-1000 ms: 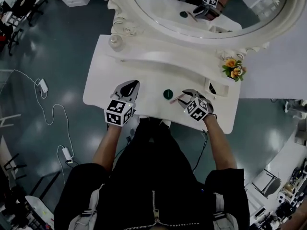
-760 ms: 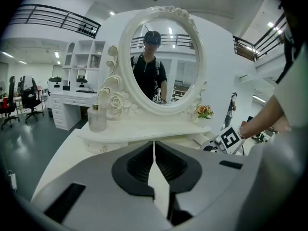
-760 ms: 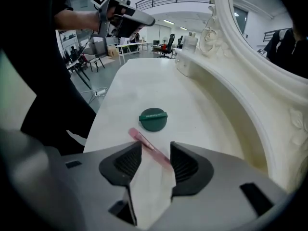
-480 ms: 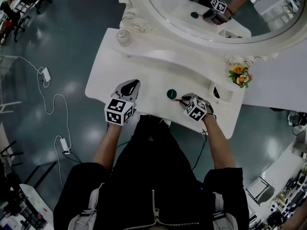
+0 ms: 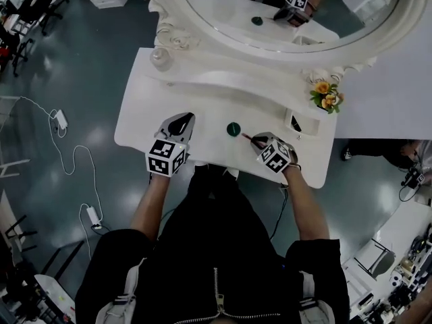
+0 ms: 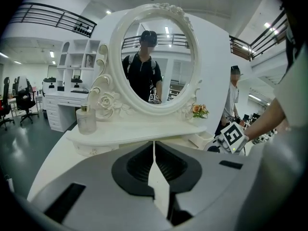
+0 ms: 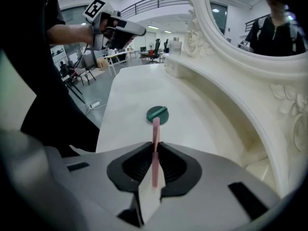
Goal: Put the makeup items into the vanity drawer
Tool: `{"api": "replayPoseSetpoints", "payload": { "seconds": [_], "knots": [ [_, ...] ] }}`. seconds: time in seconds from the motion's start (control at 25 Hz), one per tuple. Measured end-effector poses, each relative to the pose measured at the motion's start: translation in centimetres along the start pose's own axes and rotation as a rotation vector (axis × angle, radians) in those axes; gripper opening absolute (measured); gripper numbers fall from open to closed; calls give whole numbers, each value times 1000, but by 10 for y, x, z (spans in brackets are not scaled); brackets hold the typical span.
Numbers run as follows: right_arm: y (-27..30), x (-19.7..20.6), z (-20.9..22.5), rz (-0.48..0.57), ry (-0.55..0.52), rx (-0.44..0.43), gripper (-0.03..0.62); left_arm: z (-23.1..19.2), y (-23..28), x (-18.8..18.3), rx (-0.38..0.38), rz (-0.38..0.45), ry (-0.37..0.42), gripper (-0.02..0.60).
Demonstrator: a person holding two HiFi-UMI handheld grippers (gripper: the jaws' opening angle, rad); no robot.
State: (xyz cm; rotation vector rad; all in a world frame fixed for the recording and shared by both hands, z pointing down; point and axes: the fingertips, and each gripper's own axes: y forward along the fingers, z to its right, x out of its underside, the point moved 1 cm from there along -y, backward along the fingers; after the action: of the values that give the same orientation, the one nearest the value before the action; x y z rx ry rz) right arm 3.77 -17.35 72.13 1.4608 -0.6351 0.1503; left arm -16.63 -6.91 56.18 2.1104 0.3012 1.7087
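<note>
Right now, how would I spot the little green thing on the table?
Find the big white vanity table with the oval mirror. On its flat top, near the front middle, lies a small round green disc. Nothing else there is round and green; the pink stick beside it is long and thin.

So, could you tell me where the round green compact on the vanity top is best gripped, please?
Probably by its rim, coming straight down from above with the jaws on opposite edges. The green compact lies flat and low on the vanity top, so a level approach finds little side to pinch.
</note>
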Motion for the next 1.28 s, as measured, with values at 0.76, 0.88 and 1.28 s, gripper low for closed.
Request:
{"api": "replayPoseSetpoints", "payload": {
  "seconds": [0.76, 0.88, 1.28],
  "knots": [
    [-113, -20, 65, 283, 226, 265, 54, 41, 25, -32, 102, 29, 83, 29],
    [-122, -7, 77, 263, 227, 294, 54, 43, 27, -33, 104, 26, 89, 28],
    [-141, 43, 122, 144, 182, 365, 54, 44, 38, -36, 91, 19, 83, 28]
  ]
}}
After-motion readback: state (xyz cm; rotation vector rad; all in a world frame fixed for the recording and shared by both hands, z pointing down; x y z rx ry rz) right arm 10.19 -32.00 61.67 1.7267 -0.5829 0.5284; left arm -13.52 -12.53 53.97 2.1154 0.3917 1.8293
